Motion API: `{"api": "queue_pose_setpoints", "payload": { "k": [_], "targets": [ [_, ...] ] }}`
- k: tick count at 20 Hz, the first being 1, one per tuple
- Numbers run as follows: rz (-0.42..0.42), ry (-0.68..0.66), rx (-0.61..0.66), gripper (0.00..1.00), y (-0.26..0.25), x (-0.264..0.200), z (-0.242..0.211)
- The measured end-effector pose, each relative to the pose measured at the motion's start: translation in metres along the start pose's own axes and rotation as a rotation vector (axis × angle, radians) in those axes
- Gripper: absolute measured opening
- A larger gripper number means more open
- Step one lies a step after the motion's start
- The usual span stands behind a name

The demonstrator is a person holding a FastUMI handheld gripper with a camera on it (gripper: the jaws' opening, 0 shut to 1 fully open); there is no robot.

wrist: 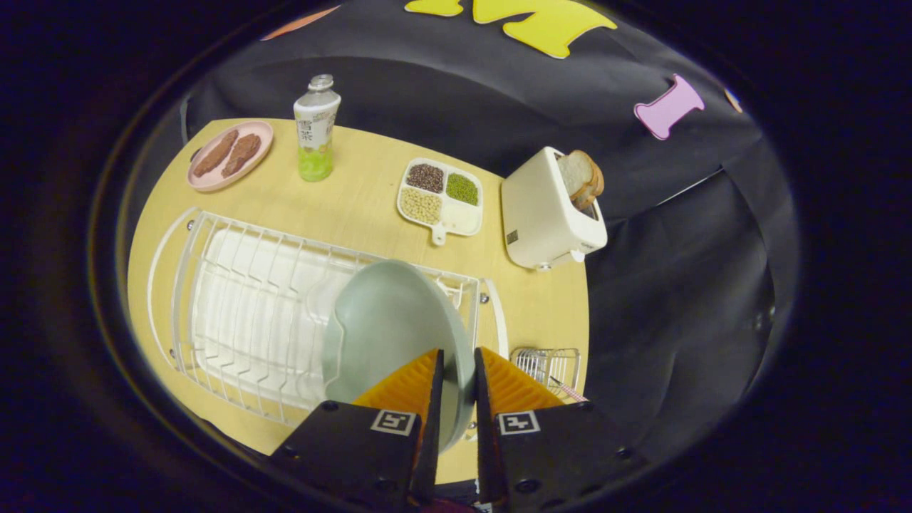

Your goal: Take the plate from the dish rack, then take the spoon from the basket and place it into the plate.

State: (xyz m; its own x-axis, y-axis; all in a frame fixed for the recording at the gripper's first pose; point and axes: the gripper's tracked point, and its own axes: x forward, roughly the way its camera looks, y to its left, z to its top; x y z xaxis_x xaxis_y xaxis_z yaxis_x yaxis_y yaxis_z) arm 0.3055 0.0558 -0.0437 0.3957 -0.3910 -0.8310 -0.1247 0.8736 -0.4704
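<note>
Plate (388, 320) rim sits pinched between my fingers (459, 377), clenched on its edge from both sides, the dish standing upright at the near right end of the white dish rack (235, 306). I judge the lift out of the rack as the step in hand.

My hold is on a thin rim, so the plate could pivot or slip if I tilt while raising it; its lower edge may catch a rack wire and drag the whole rack toward the table's near edge. The small wire basket (547, 367) stands just beside the rack near the table's right edge, with what looks like the spoon's handle (566, 388) poking out; a swinging plate could knock it.

The table (356, 206) is a light wooden top. Toward the far edge stand a bottle (315, 128), a pink dish (229, 154) with brown pieces at the far left corner, a divided tray (442, 194) of beans, and a toaster (550, 210) holding bread at the right edge. Black cloth hangs behind.
</note>
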Motion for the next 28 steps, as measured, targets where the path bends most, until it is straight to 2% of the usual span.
{"api": "queue_pose_setpoints", "payload": {
  "k": [1,2,4,10,13,18,24,26,28],
  "targets": [
    [0.042,-0.01,0.043,0.27,0.003,-0.004,0.0],
    [0.06,-0.004,0.069,0.19,0.001,-0.006,-0.003],
    [0.08,0.012,0.119,0.15,-0.005,-0.008,-0.011],
    [0.158,-0.01,0.185,0.13,-0.008,-0.005,-0.019],
    [0.111,-0.005,0.19,0.13,-0.011,-0.009,-0.018],
    [-0.063,-0.028,0.096,0.12,-0.003,-0.024,-0.001],
    [-0.213,-0.058,0.049,0.12,0.0,-0.049,0.005],
    [-0.216,-0.074,0.059,0.12,-0.001,-0.061,-0.001],
    [-0.153,-0.095,0.092,0.12,-0.001,-0.07,-0.016]
  ]
}}
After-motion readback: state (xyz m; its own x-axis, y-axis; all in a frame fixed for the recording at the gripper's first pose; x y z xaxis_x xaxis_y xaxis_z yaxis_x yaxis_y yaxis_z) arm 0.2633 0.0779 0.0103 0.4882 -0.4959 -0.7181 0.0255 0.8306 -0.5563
